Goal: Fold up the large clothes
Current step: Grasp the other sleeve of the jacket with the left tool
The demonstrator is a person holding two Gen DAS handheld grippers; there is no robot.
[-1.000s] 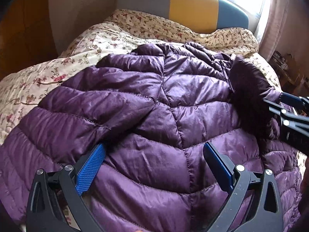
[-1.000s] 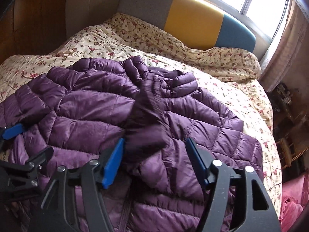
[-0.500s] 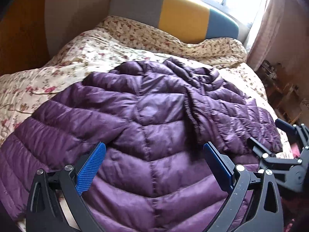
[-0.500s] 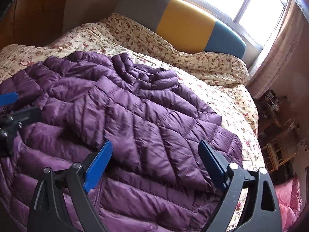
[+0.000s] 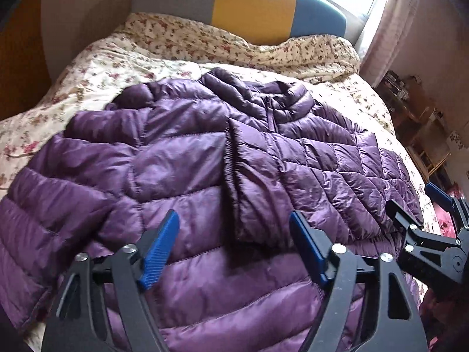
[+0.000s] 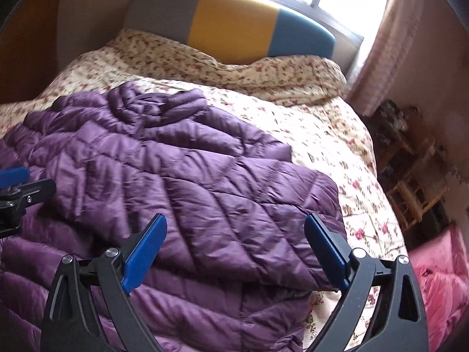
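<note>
Lying spread across the bed (image 5: 123, 67), the purple puffer jacket (image 5: 181, 158) is partway through its fold: a sleeve or side panel (image 5: 255, 182) already rests across the middle of the body, running from the collar (image 5: 290, 96) down toward the hem. The far left side of the jacket bulges out over the flowered quilt and does not look folded in yet, though the blur there makes the sleeve hard to pick out.

Next along, the left tongs (image 5: 233, 252) hang over the lower middle of the jacket, aimed down at it. Their jaws are closing, but nothing sits between the blue pads; the fabric is under them, not gripped. To their right, the right tongs (image 6: 234, 252) hover over the folded-in right edge (image 6: 293, 205) of the jacket, close to where it meets the quilt. Those jaws are opening and are also empty, with the cloth lying loose beneath them.

My reading is that one fold has just been laid down and let go, and both hands are between grabs. The likely next step is to bring in the left side to match, or to fold the hem up toward the collar. Either one calls for a firm pinch through thick, slippery padding at an edge or seam, and a lift high enough that the puffy layers carry over without dragging the laid panel out of place.
</note>
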